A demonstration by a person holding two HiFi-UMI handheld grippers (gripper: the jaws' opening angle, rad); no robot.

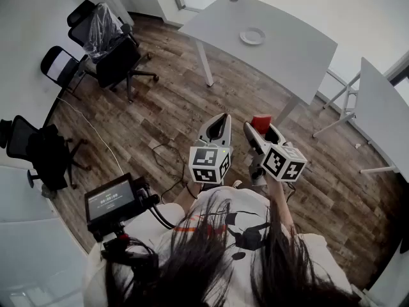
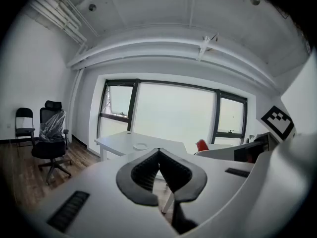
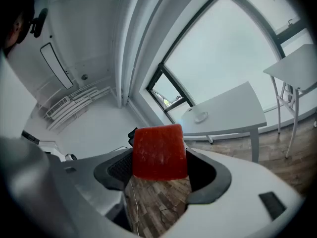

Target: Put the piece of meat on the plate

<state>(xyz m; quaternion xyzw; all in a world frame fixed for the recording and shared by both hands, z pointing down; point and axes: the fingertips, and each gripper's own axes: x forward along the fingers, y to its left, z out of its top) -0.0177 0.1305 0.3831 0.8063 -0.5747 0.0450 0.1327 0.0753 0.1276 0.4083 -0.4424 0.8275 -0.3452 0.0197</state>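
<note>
Meat [image 3: 159, 152], a red block, sat pinched between the pads of the right tongs [image 3: 161, 165]. It was held in the air over the floor [image 1: 172, 107] and well apart from the plate [image 1: 252, 36].

Brown wooden planks of that floor filled most of the head view. On them stood a large white tabletop [image 1: 287, 59], with a second white tabletop [image 1: 383, 107] near it at the right edge of that view. Black office chairs [image 1: 118, 62] stood along the left wall, and one chair wrapped in clear plastic [image 1: 96, 21] stood behind the nearest of them.

Closer in, the person held both tongs side by side at chest height, each tilted slightly downward and each carrying its marker cube [image 1: 209, 165]. The right tongs stood wide, their dark pads pressed against the two sides of the meat, whose top rose above the pad tips. The left tongs [image 2: 159, 152] were closed, their ribbed pads meeting tip to tip. A small dark screen [image 1: 110, 200] showed at the person's left side.

Smallest of all, the round white plate lay alone near the far edge of the large tabletop. Its pale surface showed whole in the head view and, more faintly, in both gripper views.
</note>
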